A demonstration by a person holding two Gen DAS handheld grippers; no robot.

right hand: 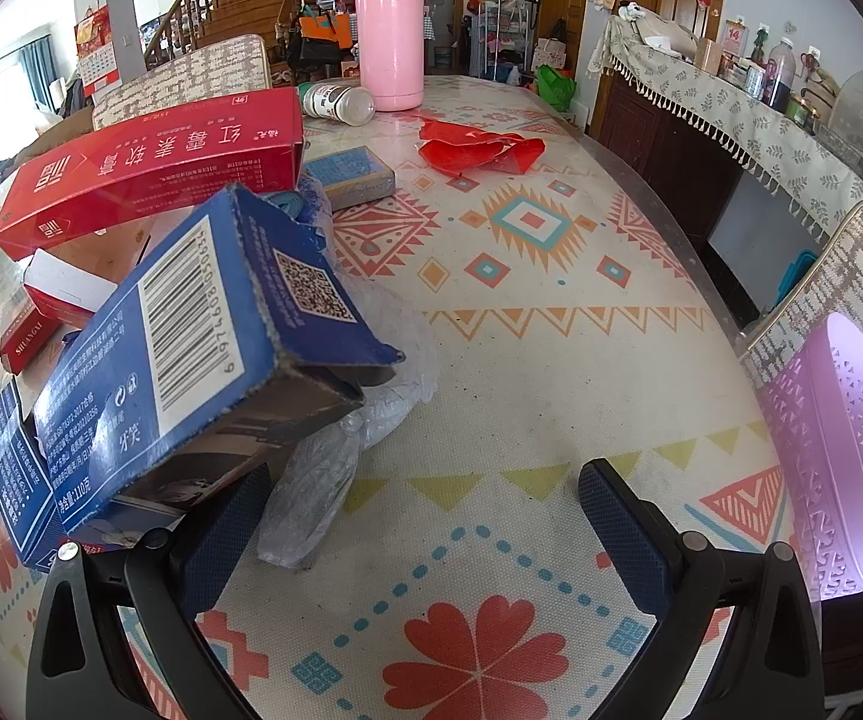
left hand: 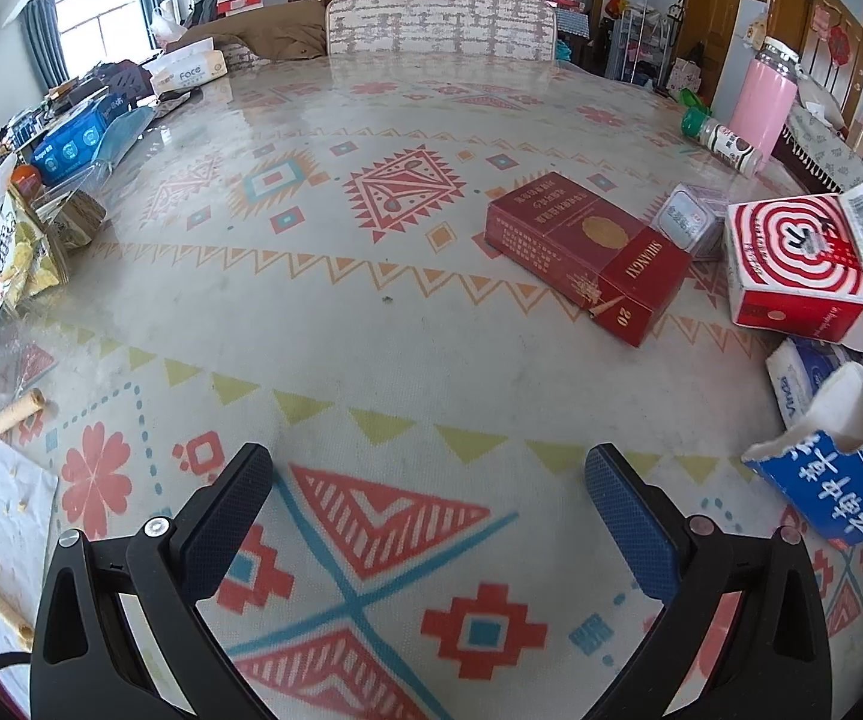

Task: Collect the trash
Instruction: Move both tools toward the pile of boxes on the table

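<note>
Two pairs of hand-held tongs hover low over a worktop (left hand: 371, 324) covered in a patterned cloth, and both stand wide apart with nothing between them. The trash is a heap of empty cartons. From the right tongs (right hand: 425, 531) the nearest piece, a torn blue carton (right hand: 203, 336), lies just ahead and to the left, its long axis slanting from near-left to far-right, with its lower end close over the left finger (right hand: 224, 531). Crumpled clear plastic (right hand: 335, 456) sits under it. A long red carton (right hand: 149, 168) rests on the heap behind. From the left tongs (left hand: 428, 501) the same heap lies well off to the right, so the right hand is probably the nearer one.

Only the right view shows the pink perforated basket (right hand: 839, 450) at the worktop's right edge, likely the bin, and a red wrapper scrap (right hand: 479, 150) farther off. Only the left view shows the flat red cigarette carton (left hand: 587, 252) and the red-and-white spiral box (left hand: 797, 264).
</note>
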